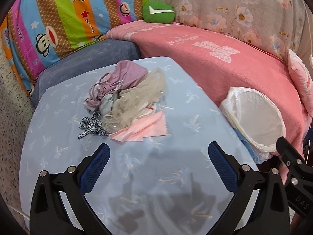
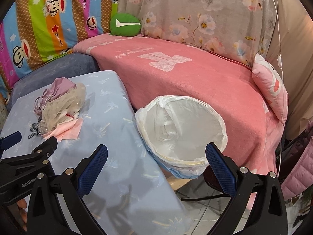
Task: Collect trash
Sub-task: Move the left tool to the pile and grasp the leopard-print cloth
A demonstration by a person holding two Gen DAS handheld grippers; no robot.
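Observation:
A heap of fabric scraps (image 1: 125,99) lies on the light blue table (image 1: 58,137): mauve cloth, cream tulle, a pink square, a black and white scrap. It also shows in the right wrist view (image 2: 58,107). A bin lined with a white bag (image 1: 258,115) stands at the table's right edge and looks empty (image 2: 182,131). My left gripper (image 1: 158,154) is open and empty, just short of the heap. My right gripper (image 2: 156,156) is open and empty, in front of the bin.
A pink blanket (image 2: 185,82) covers the sofa behind the table and bin. A green plush (image 1: 158,11), a striped monkey-print cover (image 1: 58,19) and a floral cover (image 2: 195,9) stand at the back. A pink cushion (image 2: 272,90) lies at right. Tiled floor (image 2: 201,209) is below the bin.

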